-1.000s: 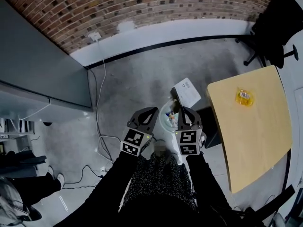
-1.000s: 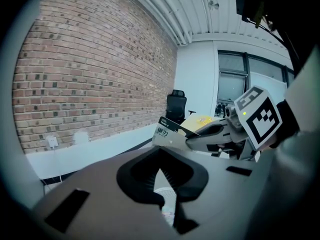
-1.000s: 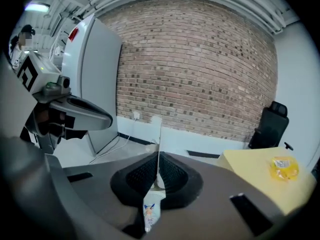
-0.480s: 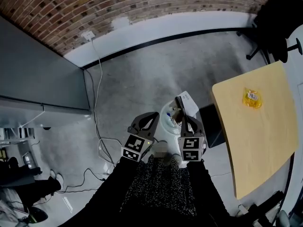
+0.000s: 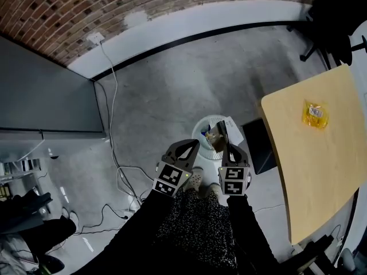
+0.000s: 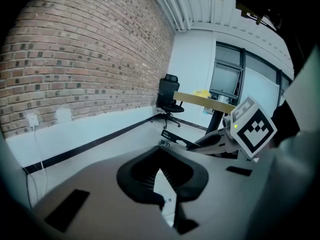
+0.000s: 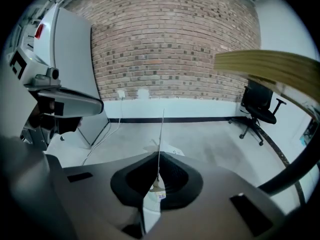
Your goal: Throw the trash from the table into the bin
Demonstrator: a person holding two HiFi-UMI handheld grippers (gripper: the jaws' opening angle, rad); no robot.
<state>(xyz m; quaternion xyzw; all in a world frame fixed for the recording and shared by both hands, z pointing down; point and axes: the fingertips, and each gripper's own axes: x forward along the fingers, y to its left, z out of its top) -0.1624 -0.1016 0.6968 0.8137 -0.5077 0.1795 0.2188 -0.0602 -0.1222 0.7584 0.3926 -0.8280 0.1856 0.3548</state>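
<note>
Head view: white card (image 5: 230, 124) pinched in right hand-held gripper (image 5: 228, 146) over bin (image 5: 195, 134); left hand-held gripper (image 5: 194, 144) closed.

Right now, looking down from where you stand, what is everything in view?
brick wall: one, red-brown, along the top
cabinet: one, grey, left, against the wall
socket: one, white, low on the wall
cable: one, white, running from the socket down across the floor
bin: one, white, on the floor, trash inside
box: one, black, on the floor between bin and table
table: one, light wood, right
packet: one, yellow, on the table
office chair: one, black, top right
card: one, white, by the bin's rim
left gripper: grey, shut, empty
right gripper: grey, shut on the card
sleeves: two, black
</note>
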